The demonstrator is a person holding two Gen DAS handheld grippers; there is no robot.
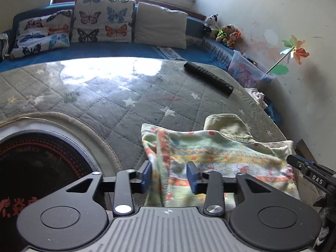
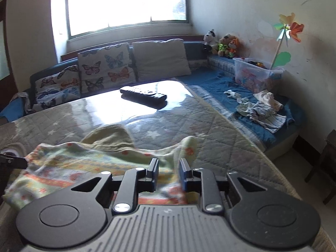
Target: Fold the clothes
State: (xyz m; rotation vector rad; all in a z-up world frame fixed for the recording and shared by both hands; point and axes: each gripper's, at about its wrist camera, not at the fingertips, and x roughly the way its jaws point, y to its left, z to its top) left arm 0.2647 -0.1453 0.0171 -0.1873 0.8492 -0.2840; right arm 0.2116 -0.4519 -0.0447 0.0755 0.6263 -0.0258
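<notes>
A patterned green, yellow and orange garment (image 1: 218,159) lies bunched at the near edge of the grey quilted table (image 1: 117,96). An olive-green piece (image 1: 229,128) lies under its far side. My left gripper (image 1: 171,175) is part open with a fold of the garment's left edge between its blue fingers. My right gripper (image 2: 168,172) is part open around the garment's right corner (image 2: 187,147); it also shows in the left wrist view (image 1: 308,172). The garment (image 2: 84,161) spreads to the left in the right wrist view.
A black remote control (image 1: 209,76) (image 2: 145,95) lies on the far part of the table. A blue sofa (image 2: 212,79) with butterfly cushions (image 1: 100,21), soft toys (image 2: 222,44), a plastic box (image 2: 256,73) and loose clothes (image 2: 262,111) wraps behind and to the right. A dark round mat (image 1: 42,163) lies at left.
</notes>
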